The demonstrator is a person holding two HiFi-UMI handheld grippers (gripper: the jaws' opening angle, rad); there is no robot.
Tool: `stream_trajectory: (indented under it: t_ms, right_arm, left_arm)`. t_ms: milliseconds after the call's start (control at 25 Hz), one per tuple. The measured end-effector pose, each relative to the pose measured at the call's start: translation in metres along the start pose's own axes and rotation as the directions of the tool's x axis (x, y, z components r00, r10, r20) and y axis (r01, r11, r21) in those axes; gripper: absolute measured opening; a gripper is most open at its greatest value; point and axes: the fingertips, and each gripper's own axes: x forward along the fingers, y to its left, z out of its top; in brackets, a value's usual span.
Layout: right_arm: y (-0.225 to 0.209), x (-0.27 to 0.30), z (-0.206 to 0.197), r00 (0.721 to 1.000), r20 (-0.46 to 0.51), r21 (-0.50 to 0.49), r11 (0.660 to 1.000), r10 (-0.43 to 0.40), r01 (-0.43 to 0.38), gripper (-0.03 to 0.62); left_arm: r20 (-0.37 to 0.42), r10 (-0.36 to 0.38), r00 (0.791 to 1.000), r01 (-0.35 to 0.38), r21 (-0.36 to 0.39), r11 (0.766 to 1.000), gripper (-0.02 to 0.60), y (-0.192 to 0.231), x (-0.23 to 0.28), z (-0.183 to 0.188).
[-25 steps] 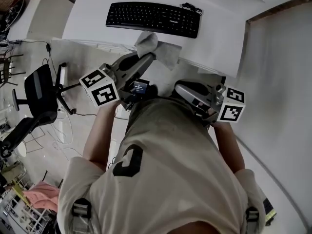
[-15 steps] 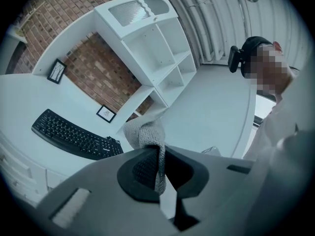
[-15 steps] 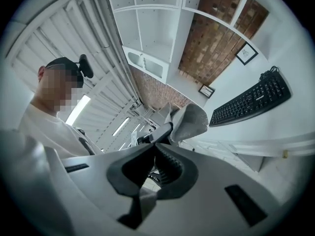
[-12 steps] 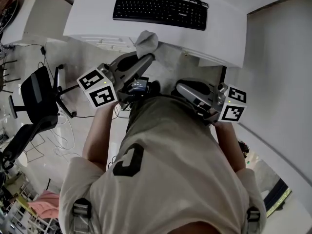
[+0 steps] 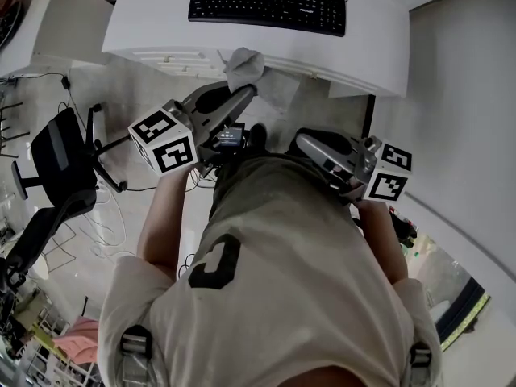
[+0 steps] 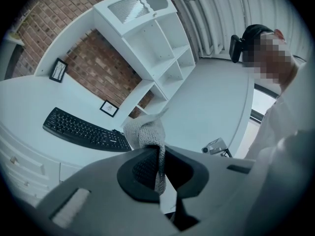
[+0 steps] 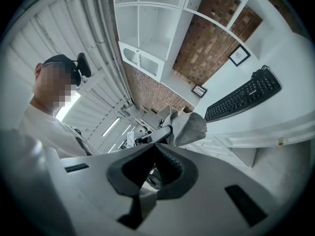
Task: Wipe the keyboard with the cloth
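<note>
So in the last second the person seems to have drifted back a touch. The cloth [image 5: 243, 64] was hanging over the white desk [image 5: 153, 22] top before, and now it's only level with the near edge. The keyboard [image 5: 268, 5] sits further back on the desk, well apart from the cloth, so I'd say no wiping has started and the cloth still has to be brought forward.

The left gripper [image 5: 248, 95] is clamped on the cloth, with a bunch of it poking out past the jaws. The right gripper [image 5: 305, 143] is closed with nothing in it, held low by the person's waist.

As for containers, there's just the white shelf unit [image 6: 157, 48] behind the desk. Its cubbies look bare from here.
</note>
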Motion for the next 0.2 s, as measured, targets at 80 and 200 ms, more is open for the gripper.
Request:
stream_trajectory:
  t_ms: [80,200]
  right_arm:
    - [-0.0002,0.0016,-0.0007,1.000,-0.002,-0.006,1.000,-0.004,0.004,0.006]
    - [0.0006,0.0045,-0.0024,1.000,-0.015,-0.018,1.000,-0.007,0.007,0.006]
  left_arm:
    - [0.001,0.000,1.000,0.000,0.005,1.000,0.009,-0.0002,-0.0027,-0.0004]
    - [0.001,-0.004,1.000,0.004,0.001,1.000,0.009,-0.0013,-0.0049,-0.0007]
